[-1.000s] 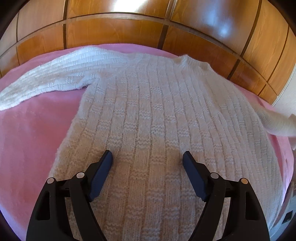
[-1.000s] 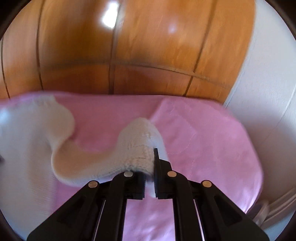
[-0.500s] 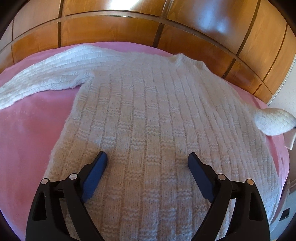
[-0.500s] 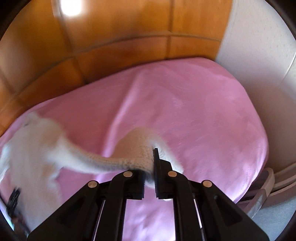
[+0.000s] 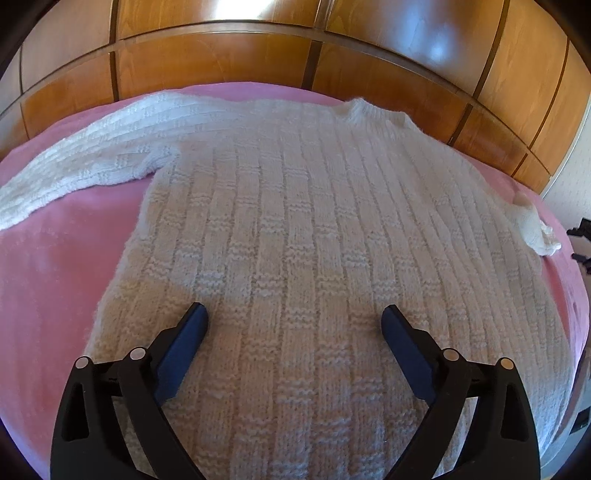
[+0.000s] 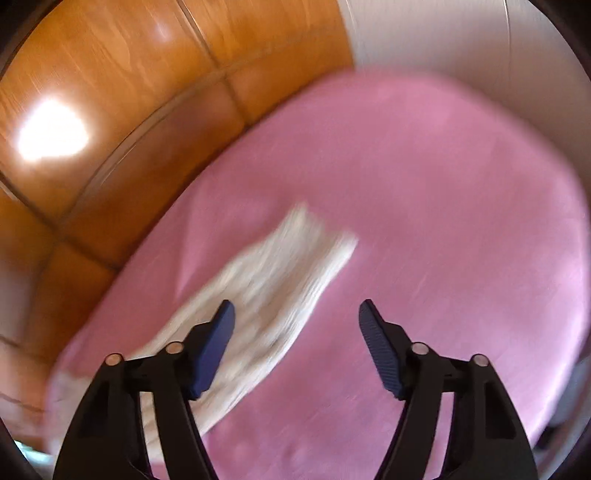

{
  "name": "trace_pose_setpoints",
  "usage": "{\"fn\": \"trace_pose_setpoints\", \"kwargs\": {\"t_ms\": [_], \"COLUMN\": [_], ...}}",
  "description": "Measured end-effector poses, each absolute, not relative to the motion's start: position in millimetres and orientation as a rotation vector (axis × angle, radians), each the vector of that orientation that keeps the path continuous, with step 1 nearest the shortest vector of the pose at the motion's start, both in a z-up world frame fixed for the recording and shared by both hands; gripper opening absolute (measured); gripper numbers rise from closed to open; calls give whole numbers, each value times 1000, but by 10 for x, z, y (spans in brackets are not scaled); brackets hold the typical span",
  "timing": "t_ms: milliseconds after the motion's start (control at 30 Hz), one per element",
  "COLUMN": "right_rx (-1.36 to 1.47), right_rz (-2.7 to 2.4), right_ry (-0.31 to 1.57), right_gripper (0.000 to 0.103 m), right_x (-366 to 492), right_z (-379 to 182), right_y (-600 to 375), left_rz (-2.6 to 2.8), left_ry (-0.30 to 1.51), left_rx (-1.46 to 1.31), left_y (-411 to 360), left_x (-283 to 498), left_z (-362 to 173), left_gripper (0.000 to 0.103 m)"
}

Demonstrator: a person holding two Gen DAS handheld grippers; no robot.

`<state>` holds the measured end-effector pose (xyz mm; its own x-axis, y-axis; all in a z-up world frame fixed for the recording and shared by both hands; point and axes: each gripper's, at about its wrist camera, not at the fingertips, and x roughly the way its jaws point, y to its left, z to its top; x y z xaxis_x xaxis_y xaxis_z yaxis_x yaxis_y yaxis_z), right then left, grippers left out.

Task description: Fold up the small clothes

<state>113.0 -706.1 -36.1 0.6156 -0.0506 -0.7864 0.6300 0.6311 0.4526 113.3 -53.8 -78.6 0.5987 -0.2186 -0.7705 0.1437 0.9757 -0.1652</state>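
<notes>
Stretching across nearly the whole view, the pink bedspread [image 5: 55, 266] covered the bed, backed by glossy wooden panelling [image 5: 229, 59] with a strip of pale wall [image 6: 436, 33] at the far right. Flat on that spread lay the white knitted sweater [image 5: 314, 229], body smoothed out, collar toward the panelling, one sleeve [image 5: 92, 155] flung out long to the left side of the left wrist view. Over on the other side, the right sleeve [image 6: 280, 280] lay on the pink cloth, and in the blurred right wrist view it ran from the lower left out to its cuff near the middle. Above the sweater's lower body hovered the left gripper [image 5: 294, 321], jaws spread very wide and opening further, nothing pinched between them, only knit showing in the gap beneath. And the right gripper [image 6: 297, 317], jaws opening too, stood parted over the sleeve: the left finger [image 6: 214, 343] sat over the wool, the other over bare pink, and neither pad pressed on it as far as the blur allowed.
</notes>
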Motion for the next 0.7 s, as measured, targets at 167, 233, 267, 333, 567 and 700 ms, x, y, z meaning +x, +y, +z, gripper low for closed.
{"fn": "trace_pose_setpoints", "kwargs": {"t_ms": [167, 233, 267, 333, 567, 700], "right_rx": [929, 916, 893, 768, 424, 469], "right_rz": [-436, -437, -451, -490, -648, -730], "right_ry": [764, 758, 775, 854, 758, 825], "right_gripper": [58, 58, 55, 36, 8, 9], "right_x": [1253, 1402, 1448, 1614, 1262, 1119], "right_z": [-803, -807, -793, -728, -66, -258], "right_y": [-7022, -7024, -7006, -6941, -6871, -7110], "left_rz": [-206, -205, -204, -201, -213, -212], "left_ry": [905, 903, 902, 895, 894, 897], "left_rx": [-76, -70, -67, -61, -72, -67], "left_y": [-558, -570, -569, -584, -573, -581], "left_x": [1138, 1136, 1135, 1132, 1131, 1131], "left_z": [-794, -800, -804, -809, -823, -826], "left_gripper": [95, 96, 97, 97, 98, 98]}}
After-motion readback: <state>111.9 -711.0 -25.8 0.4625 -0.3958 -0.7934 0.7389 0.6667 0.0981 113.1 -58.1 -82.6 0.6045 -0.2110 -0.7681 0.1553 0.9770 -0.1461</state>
